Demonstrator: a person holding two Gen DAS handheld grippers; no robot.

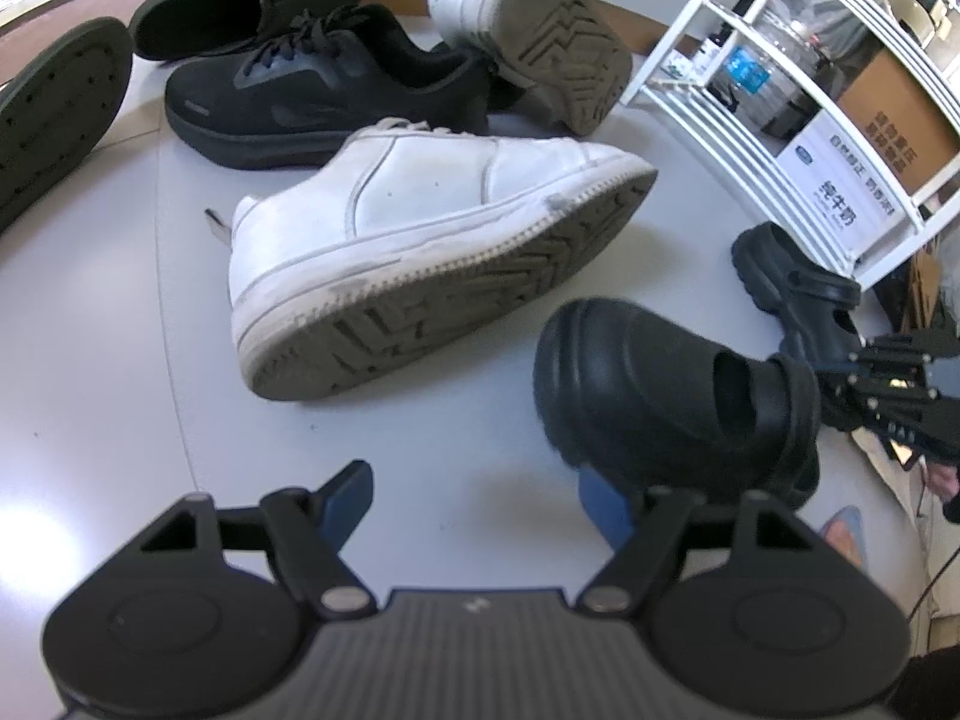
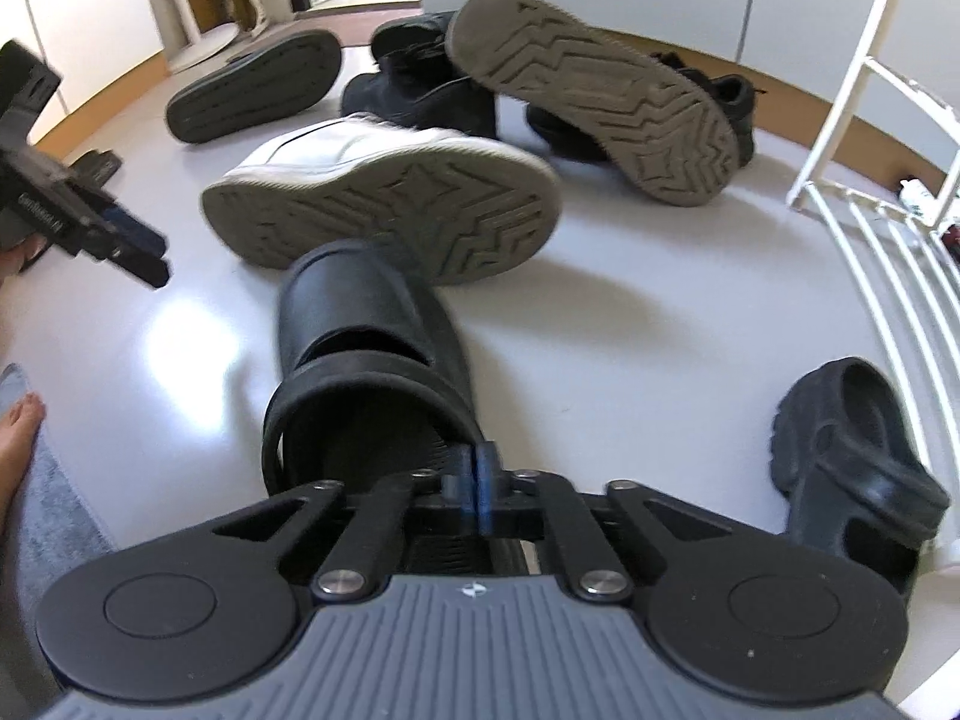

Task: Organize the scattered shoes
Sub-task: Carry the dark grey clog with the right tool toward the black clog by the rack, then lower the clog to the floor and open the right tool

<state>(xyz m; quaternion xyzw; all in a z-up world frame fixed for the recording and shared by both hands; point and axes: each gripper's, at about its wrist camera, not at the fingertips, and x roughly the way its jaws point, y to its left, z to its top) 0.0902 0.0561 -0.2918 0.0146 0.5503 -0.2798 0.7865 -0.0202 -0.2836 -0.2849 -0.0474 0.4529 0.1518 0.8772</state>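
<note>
clog (image 2: 366, 324): looking light, rubbery; rim is pinching easily
right gripper (image 2: 482, 480): clamping its near rim
left gripper (image 1: 474, 498): hanging wide, empty

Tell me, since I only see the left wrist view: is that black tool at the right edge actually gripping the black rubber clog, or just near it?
Observer: Gripping. The right gripper is shut on the rim of the black rubber clog, beside its heel strap.
Operator: Is anything hiding behind the tipped-up white leather sneaker at the back?
Observer: Yes, a second black lace-up shoe lies behind its grey sole.
</note>
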